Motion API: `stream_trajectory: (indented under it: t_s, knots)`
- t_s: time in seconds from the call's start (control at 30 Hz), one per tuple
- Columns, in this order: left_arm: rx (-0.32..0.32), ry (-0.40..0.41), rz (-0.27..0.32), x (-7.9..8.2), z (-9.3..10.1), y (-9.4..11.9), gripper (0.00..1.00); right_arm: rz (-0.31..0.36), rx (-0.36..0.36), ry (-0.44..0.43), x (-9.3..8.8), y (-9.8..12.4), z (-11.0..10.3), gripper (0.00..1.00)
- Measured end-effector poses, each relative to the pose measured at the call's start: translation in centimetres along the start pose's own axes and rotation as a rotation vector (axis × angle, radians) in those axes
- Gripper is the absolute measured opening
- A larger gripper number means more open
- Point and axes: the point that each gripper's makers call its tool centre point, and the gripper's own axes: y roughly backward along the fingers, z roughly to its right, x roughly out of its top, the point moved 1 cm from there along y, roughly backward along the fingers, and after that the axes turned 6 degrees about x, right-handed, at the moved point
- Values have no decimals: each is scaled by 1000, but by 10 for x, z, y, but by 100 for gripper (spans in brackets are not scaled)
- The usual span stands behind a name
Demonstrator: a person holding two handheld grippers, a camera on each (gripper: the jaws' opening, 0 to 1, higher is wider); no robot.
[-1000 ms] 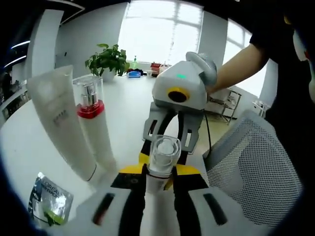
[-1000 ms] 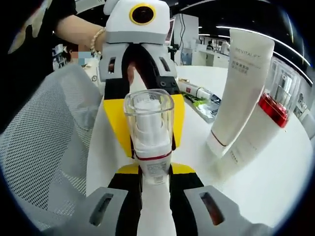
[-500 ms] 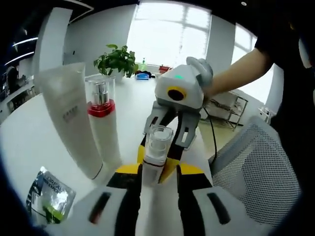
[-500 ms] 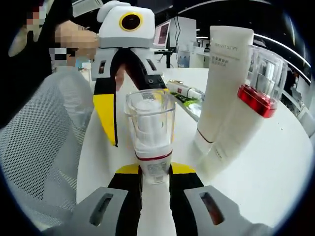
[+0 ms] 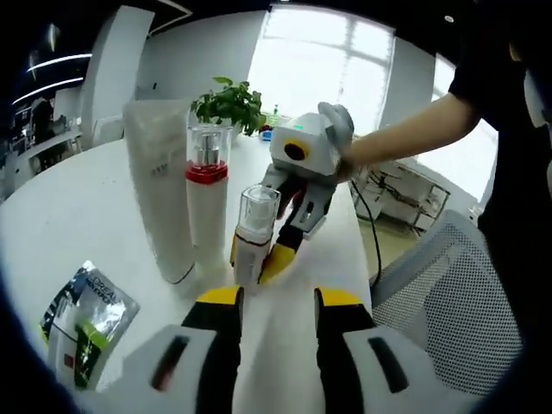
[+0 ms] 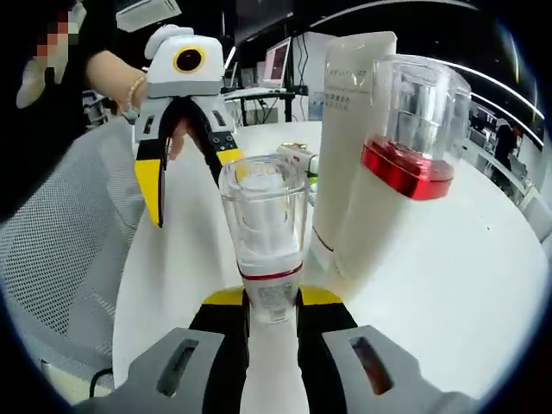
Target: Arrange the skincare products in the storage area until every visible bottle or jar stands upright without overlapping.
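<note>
A small white pump bottle (image 5: pixel 253 235) with a clear cap stands upright on the white table (image 5: pixel 78 216). My right gripper (image 5: pixel 255 259) is shut on its lower body. From the right gripper view the same small bottle (image 6: pixel 263 228) rises between my right gripper's (image 6: pixel 273 300) yellow-tipped jaws. My left gripper (image 5: pixel 279 302) is open and holds nothing, a short way back from the bottle; in the right gripper view the left gripper (image 6: pixel 185 172) hangs with its jaws spread. A tall white tube (image 5: pixel 159 190) and a red-collared pump bottle (image 5: pixel 207 203) stand upright just beside the small bottle.
A foil sachet (image 5: pixel 82 323) lies flat on the table near my left gripper. A grey mesh chair (image 5: pixel 448 293) stands at the table's edge. A potted plant (image 5: pixel 231 102) sits at the far side. A person's arm (image 5: pixel 405 138) holds the right gripper.
My left gripper has let go of the small bottle, opened and drawn back. The right gripper stays shut on the bottle, which now stands closer to the red-collared bottle.
</note>
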Motion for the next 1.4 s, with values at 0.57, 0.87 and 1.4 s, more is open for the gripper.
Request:
stream_trajectory:
  t_s: [0.57,0.87,1.4]
  knots:
    - [20,13,-5,-4,-5,1,25,-19,31,19,1,1,6,20]
    - [25,11,0,-1,-5,2,25,-22,21,4,-1,3,7,21]
    - [44,11,17,6,-2,12,25,-54,-32,-34,-6,17,6,28]
